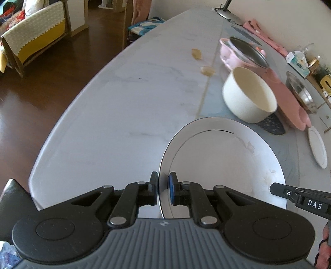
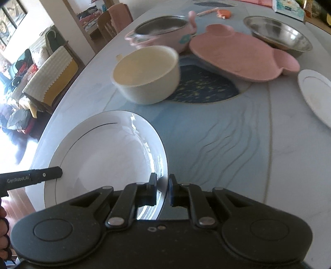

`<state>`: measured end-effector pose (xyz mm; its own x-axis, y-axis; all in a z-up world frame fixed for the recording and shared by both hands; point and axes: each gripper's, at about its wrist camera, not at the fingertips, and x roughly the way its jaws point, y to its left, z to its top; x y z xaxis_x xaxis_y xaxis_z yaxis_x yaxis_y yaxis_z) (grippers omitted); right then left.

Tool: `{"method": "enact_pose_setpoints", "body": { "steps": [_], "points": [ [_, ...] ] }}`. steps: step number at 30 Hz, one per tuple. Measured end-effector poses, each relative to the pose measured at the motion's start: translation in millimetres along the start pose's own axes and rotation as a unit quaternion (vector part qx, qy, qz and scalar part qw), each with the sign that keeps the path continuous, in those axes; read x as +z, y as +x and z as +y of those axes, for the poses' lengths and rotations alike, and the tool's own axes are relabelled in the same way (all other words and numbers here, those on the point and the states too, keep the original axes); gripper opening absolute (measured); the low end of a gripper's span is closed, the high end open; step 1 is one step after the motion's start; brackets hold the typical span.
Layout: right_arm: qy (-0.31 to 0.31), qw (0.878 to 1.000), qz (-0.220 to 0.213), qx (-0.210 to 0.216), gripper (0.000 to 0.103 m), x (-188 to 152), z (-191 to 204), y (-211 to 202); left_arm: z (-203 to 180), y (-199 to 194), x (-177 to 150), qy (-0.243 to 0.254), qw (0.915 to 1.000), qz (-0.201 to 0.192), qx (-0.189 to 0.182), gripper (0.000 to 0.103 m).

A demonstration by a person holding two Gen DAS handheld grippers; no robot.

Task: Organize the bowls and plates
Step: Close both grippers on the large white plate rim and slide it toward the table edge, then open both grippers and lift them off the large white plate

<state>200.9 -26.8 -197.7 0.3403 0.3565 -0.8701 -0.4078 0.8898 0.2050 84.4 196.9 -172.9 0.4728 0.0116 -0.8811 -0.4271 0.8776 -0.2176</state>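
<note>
I have the large round white ceramic plate [image 1: 223, 165] up over the pale marble table [image 1: 115, 107], my left gripper [image 1: 163, 189] and right gripper [image 2: 162, 191] each pinched nearly shut on opposite rims. Next (my guess): set it level beside the small white plate [image 2: 316, 93].

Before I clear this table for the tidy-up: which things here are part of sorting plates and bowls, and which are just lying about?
Part of the job:
- large white plate, gripped at opposite rims by left gripper and right gripper
- cream bowl
- pink plate
- steel bowl
- small white plate
- pink pot

Lying about:
- dark mat
- tissue box
</note>
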Motion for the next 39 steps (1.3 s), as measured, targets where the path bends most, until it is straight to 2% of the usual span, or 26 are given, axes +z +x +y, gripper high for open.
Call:
{"method": "enact_pose_setpoints", "body": {
  "steps": [6, 18, 23, 31, 39],
  "points": [
    [-0.010, 1.000, 0.000, 0.001, 0.012, -3.3, 19.1, 6.6, 18.4, -2.4, 0.7, 0.001, 1.0000, -0.005, 0.005, 0.010],
    [0.004, 1.000, 0.002, -0.008, 0.012, -6.6, 20.4, 9.0, 20.0, -0.1, -2.5, -0.004, 1.0000, -0.005, 0.004, 0.010],
    [-0.012, 1.000, -0.015, -0.018, 0.020, -8.2, 23.9, -0.1, 17.6, -2.9, -5.5, 0.005, 0.9998, -0.008, 0.014, 0.011],
    [-0.012, 0.999, -0.029, -0.021, 0.023, -10.7, 18.0, -15.7, 9.8, -11.3, -12.4, 0.027, 0.9983, -0.028, 0.043, 0.011],
    [-0.017, 0.998, -0.053, -0.022, 0.027, -12.2, 17.0, -39.4, 13.9, -25.9, -16.5, 0.018, 0.9975, -0.051, 0.045, 0.011]
  ]
}}
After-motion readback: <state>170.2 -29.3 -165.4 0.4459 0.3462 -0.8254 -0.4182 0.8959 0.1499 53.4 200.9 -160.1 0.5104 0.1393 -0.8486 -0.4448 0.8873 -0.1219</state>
